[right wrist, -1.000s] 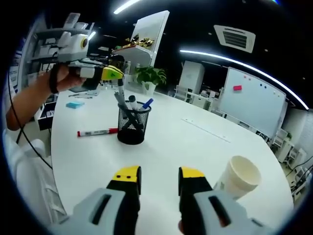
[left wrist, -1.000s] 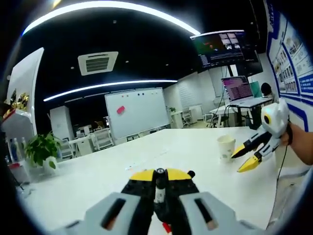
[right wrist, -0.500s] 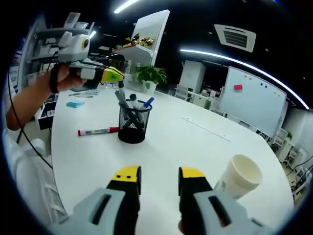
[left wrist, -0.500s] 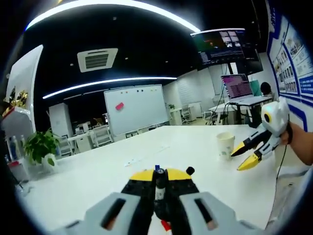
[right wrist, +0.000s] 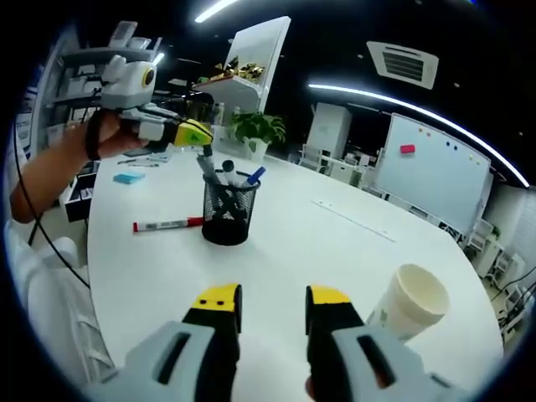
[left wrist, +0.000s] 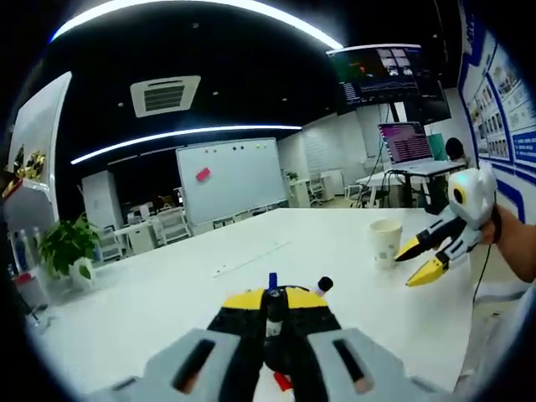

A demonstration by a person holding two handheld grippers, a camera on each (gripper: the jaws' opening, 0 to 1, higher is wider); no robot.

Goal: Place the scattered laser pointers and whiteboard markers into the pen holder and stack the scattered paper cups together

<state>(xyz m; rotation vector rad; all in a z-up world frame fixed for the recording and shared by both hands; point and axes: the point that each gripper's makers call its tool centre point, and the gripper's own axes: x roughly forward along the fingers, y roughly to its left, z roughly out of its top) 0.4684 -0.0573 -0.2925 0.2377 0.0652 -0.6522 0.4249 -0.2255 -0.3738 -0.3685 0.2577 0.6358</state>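
My left gripper (left wrist: pixel 268 301) is shut on a black whiteboard marker (left wrist: pixel 268 316) with a white band. In the right gripper view it (right wrist: pixel 193 132) hovers over the black mesh pen holder (right wrist: pixel 227 213), and the marker (right wrist: pixel 205 166) hangs down into the holder's mouth among several pens. A red-capped marker (right wrist: pixel 167 224) lies on the white table left of the holder. My right gripper (right wrist: pixel 270 306) stands open with nothing between its fingers, just left of a tilted paper cup (right wrist: pixel 410 303). In the left gripper view the cup (left wrist: pixel 386 243) sits beside the right gripper (left wrist: pixel 419 260).
The round white table (right wrist: pixel 335 251) stretches far behind the holder. A small blue object (right wrist: pixel 128 178) lies at its far left edge. A potted plant (right wrist: pixel 255 130) and shelves stand beyond. A whiteboard (left wrist: pixel 222 180) and desks with a laptop are in the background.
The left gripper has sunk a little toward the holder, bringing the marker lower among the pens. The right gripper and cup have stayed put.
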